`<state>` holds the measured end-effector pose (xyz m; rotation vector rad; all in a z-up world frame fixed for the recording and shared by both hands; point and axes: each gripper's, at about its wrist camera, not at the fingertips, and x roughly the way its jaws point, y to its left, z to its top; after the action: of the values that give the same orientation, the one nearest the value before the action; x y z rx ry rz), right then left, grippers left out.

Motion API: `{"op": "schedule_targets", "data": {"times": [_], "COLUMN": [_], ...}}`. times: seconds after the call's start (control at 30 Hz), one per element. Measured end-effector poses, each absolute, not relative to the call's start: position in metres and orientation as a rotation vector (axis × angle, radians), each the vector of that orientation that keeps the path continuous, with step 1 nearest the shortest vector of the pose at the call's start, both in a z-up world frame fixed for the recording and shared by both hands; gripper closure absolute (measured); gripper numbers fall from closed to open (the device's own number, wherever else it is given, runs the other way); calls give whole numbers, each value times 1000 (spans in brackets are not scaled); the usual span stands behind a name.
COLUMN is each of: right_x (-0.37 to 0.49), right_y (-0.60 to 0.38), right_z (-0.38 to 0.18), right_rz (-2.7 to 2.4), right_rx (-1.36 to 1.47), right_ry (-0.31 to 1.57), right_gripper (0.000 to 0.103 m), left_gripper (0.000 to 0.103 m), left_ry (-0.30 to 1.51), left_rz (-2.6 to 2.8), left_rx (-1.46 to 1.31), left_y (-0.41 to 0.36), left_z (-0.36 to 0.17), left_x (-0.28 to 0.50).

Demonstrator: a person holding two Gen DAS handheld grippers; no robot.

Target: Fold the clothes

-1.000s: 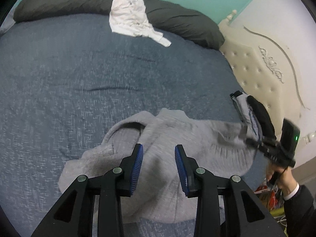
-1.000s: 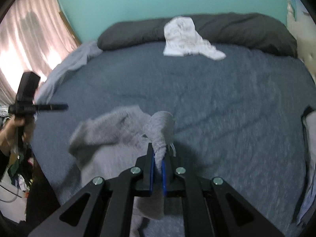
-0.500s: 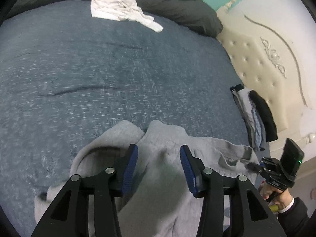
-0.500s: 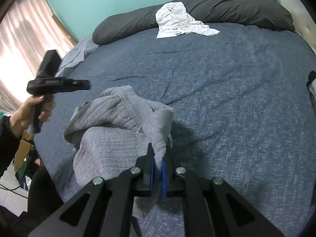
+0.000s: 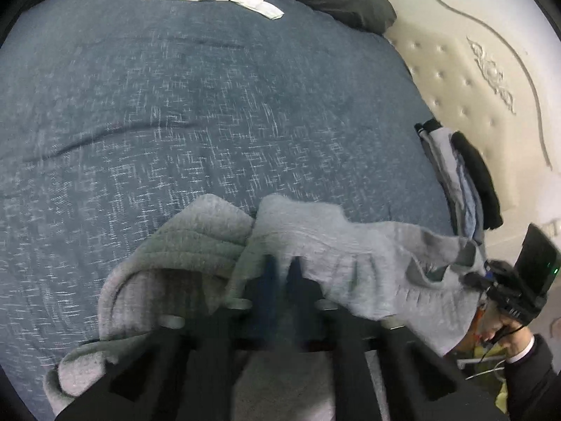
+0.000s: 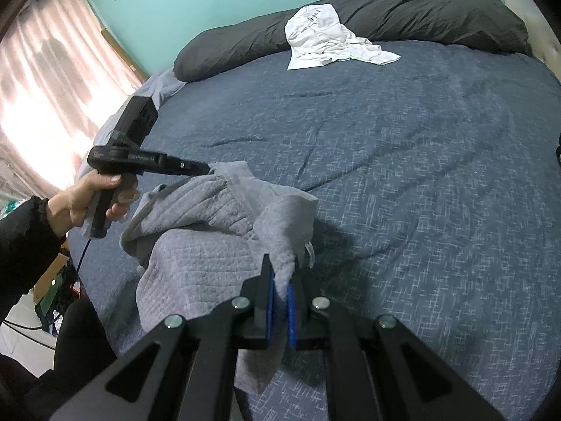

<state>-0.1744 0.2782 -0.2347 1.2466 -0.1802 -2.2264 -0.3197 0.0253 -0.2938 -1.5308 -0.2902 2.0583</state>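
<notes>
Now a gray sweater (image 6: pixel 203 242) bunched on the blue bed (image 6: pixel 403 161), pinched at one edge by the left gripper (image 5: pixel 282 273) and at another by the right gripper (image 6: pixel 279 289), both squeezed tight, likely to lift and spread it flat for folding. Farther off, a white shirt (image 6: pixel 326 35).

Ribbed grey knit garment (image 6: pixel 196 245), speckled blue woven bedspread (image 6: pixel 403 175), matt black plastic tongs (image 6: pixel 280 301), tufted cream headboard (image 5: pixel 455 80)
</notes>
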Motion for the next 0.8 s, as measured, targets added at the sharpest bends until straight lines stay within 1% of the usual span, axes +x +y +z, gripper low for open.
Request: {"op": "schedule_targets", "data": {"times": [0.13,0.27,0.4,0.57,0.8], "right_x": [-173,-174,-175,-182,-182], "right_y": [279,282,287,290,268], "right_z": [-229,-215,-182,-115,3], "right_rz": [-2243,-2274,-2321,-2381,-2433], "right_rx": [1236,1207,1135,987,768], "right_ry": [-198,-221,-261,-299,-233], "right_gripper": [97,97,97,97,97], "left_gripper": [99,99,99,99,99], "left_ry": [-285,-286,-291,-283,-286], "left_rz": [2092,2164,2248,2363,2509], "left_rx": [-1472,-1377,-1274,-1106,-884], "left_y": [19,6,-9,-29,-62], "left_z": [-274,-234,-183,-101,25], "left_x": [-311,-298,-284,-260,-226]}}
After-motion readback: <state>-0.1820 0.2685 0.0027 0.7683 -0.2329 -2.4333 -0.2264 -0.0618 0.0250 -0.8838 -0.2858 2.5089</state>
